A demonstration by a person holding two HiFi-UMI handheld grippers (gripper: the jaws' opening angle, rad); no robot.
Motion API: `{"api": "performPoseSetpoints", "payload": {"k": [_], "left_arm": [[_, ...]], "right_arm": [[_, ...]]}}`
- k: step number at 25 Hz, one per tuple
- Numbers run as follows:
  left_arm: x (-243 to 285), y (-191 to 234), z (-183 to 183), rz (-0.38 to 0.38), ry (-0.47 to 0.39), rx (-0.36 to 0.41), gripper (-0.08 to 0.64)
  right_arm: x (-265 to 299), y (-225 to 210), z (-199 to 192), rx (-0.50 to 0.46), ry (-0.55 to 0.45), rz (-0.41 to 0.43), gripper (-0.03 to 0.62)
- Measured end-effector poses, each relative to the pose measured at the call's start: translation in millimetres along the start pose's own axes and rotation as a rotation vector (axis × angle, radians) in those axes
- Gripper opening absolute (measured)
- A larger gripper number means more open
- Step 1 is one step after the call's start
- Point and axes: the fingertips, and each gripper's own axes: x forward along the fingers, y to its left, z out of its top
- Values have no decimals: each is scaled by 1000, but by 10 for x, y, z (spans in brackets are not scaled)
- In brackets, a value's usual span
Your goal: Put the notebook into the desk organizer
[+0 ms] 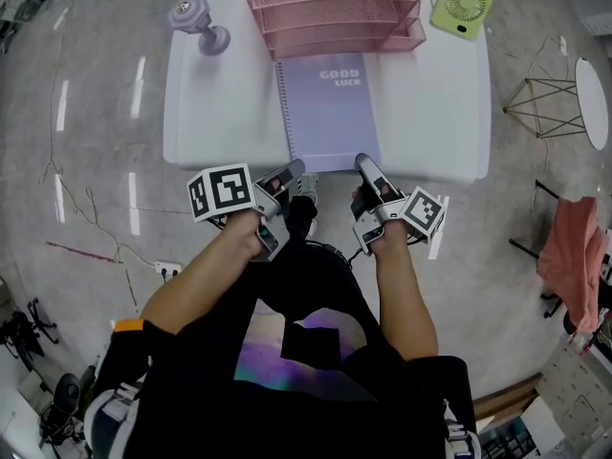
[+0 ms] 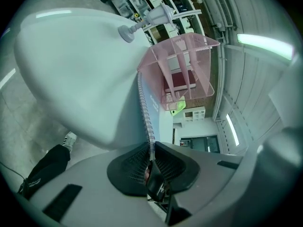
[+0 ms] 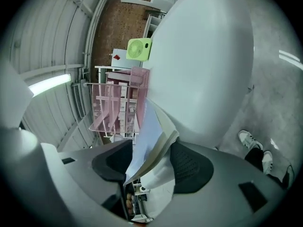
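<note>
A lilac spiral notebook (image 1: 330, 113) lies flat on the white table (image 1: 220, 103), just in front of the pink wire desk organizer (image 1: 335, 8). My left gripper (image 1: 295, 172) is at its near left corner, and in the left gripper view it (image 2: 151, 155) is shut on the spiral-bound edge of the notebook (image 2: 154, 108). My right gripper (image 1: 365, 165) is at the near right corner. In the right gripper view its jaws (image 3: 149, 162) stand wide, and the notebook's corner (image 3: 147, 141) fans loosely between them with a gap beside the left pad. The organizer (image 3: 118, 108) shows beyond.
A lilac dumbbell (image 1: 199, 24) stands at the table's back left and a green fan (image 1: 461, 5) at the back right. On the floor to the right are a wire-legged side table (image 1: 591, 103) and a pink cloth on a chair (image 1: 574, 256). A power strip (image 1: 167, 269) lies at the left.
</note>
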Motion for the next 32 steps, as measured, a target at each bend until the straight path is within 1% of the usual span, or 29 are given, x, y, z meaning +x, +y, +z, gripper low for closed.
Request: {"api": "performPoseSetpoints", "payload": {"k": [2, 3, 4, 5, 7, 10, 13, 16, 22, 26, 29, 32], "left_arm": [[0, 29, -12, 11, 6, 14, 44], [3, 57, -13, 19, 9, 21, 44], [8, 89, -12, 29, 14, 30, 44], [17, 124, -12, 42, 20, 42, 44], [40, 193, -24, 74, 36, 81, 44], [53, 233, -59, 118, 51, 177, 44], [35, 160, -95, 129, 51, 274, 44], [6, 63, -131, 126, 39, 344, 44], [-97, -122, -317, 113, 30, 449, 46], [-213, -416, -403, 65, -3, 531, 46], [-325, -641, -448, 28, -26, 580, 46], [-429, -825, -454, 4, -47, 613, 46]], "right_arm": [[16, 17, 25, 4, -17, -12, 220], [30, 22, 34, 1, -24, -23, 177], [46, 18, 41, -10, -26, -42, 110], [61, 10, 43, -30, -25, -64, 68], [77, 11, 32, -93, -21, -103, 47], [51, 102, 6, -264, -37, -156, 41], [-21, 270, -15, -453, -65, -196, 40], [-118, 414, -52, -575, -93, -214, 40], [-459, 662, -129, -723, -187, -227, 40], [-726, 939, -153, -801, -270, -207, 40], [-899, 1137, -177, -825, -321, -180, 40], [-1000, 1293, -183, -819, -349, -144, 40]]}}
